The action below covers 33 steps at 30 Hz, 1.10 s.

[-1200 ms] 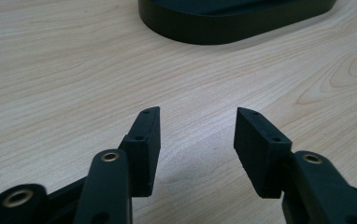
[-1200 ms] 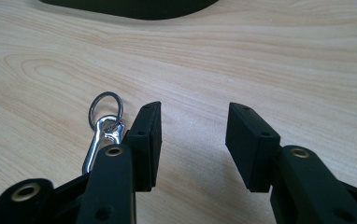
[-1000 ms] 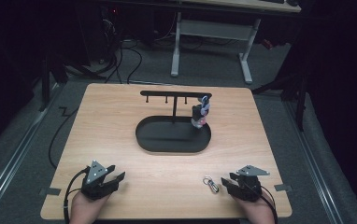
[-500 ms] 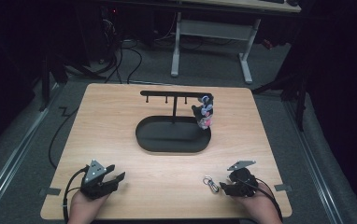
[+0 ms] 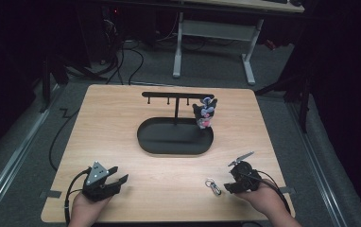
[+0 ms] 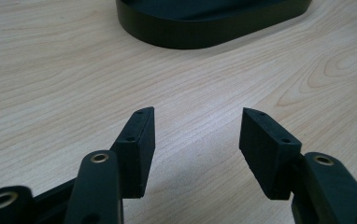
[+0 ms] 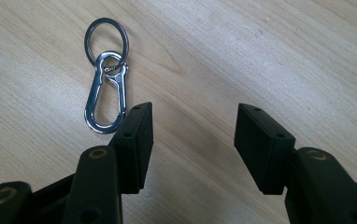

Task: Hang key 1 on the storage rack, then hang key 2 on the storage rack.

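At the near left of the table (image 5: 122, 113), the left gripper (image 5: 115, 181) rested low with its jaws spread and nothing between them. Farther off, mid-table, stood a black oval tray (image 5: 175, 137) with a hook stand (image 5: 177, 95), a small dark figure charm (image 5: 204, 113) hanging at its right end. Near right lay a metal snap clip (image 7: 106, 100) on a key ring (image 7: 106, 39), flat on the wood just left of the right gripper (image 5: 227, 182), whose jaws were also spread and empty. The clip looked light, rigid and slick; lying flat, it would probably be easiest to pinch across the long body.
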Motion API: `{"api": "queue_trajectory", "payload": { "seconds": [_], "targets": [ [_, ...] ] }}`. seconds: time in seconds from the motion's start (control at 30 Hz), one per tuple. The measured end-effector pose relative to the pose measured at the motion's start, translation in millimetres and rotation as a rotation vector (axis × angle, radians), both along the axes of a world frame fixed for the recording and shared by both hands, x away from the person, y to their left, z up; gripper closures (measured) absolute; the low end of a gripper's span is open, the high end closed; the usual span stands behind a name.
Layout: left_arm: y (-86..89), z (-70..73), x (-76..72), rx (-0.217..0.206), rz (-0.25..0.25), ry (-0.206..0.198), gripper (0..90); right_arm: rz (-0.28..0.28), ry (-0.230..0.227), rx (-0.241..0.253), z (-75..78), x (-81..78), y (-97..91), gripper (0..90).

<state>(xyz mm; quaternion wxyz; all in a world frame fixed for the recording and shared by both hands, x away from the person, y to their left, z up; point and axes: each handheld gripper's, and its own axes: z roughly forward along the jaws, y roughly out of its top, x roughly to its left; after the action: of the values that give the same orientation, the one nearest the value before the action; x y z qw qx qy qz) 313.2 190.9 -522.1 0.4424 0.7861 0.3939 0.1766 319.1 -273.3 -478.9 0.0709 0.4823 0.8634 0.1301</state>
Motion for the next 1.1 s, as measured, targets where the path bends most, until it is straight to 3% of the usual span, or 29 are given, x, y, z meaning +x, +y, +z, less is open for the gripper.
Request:
{"api": "queue_trajectory", "payload": {
  "seconds": [0.3, 0.33, 0.4, 0.87, 1.1],
  "targets": [
    [-3.7, 0.1, 1.0, 0.001, -0.011, -0.001, 46.2, 0.054, 0.040, -0.022, 4.6, 6.1, 10.6, 47.3],
    [-3.8, 0.3, 0.9, 0.002, -0.012, 0.001, 46.2, 0.034, 0.055, -0.021, 5.7, 5.5, 12.9, 47.3],
    [-4.0, 0.4, 0.6, 0.001, -0.012, 0.002, 46.1, 0.061, 0.048, -0.024, 6.5, 7.5, 14.6, 47.3],
    [-4.8, 0.6, -2.1, -0.001, -0.015, -0.002, 46.0, 0.085, 0.056, 0.001, 10.8, 12.1, 25.2, 47.8],
    [-5.1, 0.3, -1.6, 0.018, -0.024, -0.004, 45.8, 0.155, 0.083, -0.012, 6.6, 18.4, 40.7, 49.7]
  ]
}}
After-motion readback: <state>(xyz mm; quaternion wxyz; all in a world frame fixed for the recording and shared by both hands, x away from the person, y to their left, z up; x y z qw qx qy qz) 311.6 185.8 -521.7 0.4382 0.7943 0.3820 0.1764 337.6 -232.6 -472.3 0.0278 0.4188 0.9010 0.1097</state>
